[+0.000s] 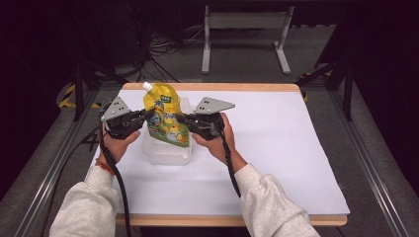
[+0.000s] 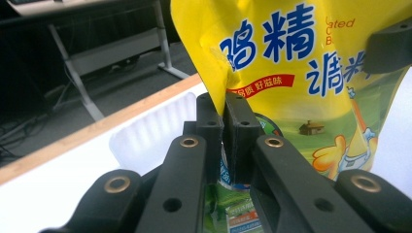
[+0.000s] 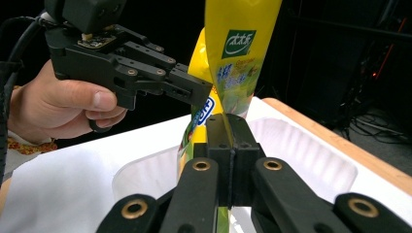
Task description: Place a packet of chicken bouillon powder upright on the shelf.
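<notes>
Dark floor, loose cables and a grey metal stand (image 1: 245,29) lay beyond a wooden-edged desk (image 1: 276,148) covered in white. From the tools outward: the left tool (image 1: 144,116) had its jaws pinched shut on the left edge of a yellow pouch (image 1: 165,116), and the right tool (image 1: 181,119) was closed in the same way on the pouch's right edge, so the two tools faced each other across it with the pouch held between them. In the right gripper view the black jaws met on the pouch's thin side seam, with the left hand (image 3: 63,104) and its tool across from them. The pouch stood upright, its long axis running up and down, its white spout (image 1: 146,86) at the top and tilted toward the left side. Its bottom hung inside or just above a clear plastic tray (image 1: 165,153) on the desk; whether it touched the tray floor could not be told. Both hands were equally near, each on its own side. Any next move looked likely to turn on lowering or lifting the pouch straight along that upright axis relative to the tray beneath it.
</notes>
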`<state>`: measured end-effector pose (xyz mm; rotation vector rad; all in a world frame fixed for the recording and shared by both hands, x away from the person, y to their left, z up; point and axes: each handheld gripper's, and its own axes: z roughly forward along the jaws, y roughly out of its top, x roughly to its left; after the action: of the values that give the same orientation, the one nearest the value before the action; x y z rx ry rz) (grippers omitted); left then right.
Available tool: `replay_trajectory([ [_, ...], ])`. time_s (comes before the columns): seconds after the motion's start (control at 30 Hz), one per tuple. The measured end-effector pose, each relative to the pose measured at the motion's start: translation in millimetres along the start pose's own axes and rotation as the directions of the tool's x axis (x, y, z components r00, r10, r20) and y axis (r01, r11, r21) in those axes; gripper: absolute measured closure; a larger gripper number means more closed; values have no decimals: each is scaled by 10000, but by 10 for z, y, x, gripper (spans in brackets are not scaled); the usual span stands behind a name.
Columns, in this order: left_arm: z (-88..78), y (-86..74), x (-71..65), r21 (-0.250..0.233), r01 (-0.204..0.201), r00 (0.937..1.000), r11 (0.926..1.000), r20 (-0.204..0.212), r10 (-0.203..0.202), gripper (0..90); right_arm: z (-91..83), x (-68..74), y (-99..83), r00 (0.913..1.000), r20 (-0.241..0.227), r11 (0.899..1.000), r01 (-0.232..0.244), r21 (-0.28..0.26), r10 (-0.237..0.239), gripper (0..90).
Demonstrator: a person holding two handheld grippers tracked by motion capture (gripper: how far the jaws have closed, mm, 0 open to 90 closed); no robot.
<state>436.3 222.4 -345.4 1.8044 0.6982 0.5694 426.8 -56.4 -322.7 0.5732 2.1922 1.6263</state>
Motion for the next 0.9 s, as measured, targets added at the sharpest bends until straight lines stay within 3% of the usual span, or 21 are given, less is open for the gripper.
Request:
replay_trajectory([
  [0.1, 10, -47, -18, 80, -208, 9997, 9998, -127, 209, 861, 25, 1, -39, 10000, -86, 10000, 15, 52, -15, 900],
  [0.37, 15, -119, 5, -18, 96, 10000, 10000, -23, -96, 864, 62, -23, -97, 10000, -93, 10000, 5, 41, -5, 900],
  [0.47, 26, -65, -16, 110, -305, 9992, 9995, -260, 308, 866, 66, -24, -69, 9998, 6, 9998, 192, 58, -192, 900],
  [0.67, 44, -92, 21, -106, -30, 9997, 9999, -228, 28, 866, 77, -55, -24, 9992, 172, 9993, 371, 23, -372, 900],
  [0.9, 68, -168, 69, -19, 252, 9996, 9997, -141, -252, 863, 152, -74, -80, 9997, 117, 9997, 224, 101, -226, 900],
])
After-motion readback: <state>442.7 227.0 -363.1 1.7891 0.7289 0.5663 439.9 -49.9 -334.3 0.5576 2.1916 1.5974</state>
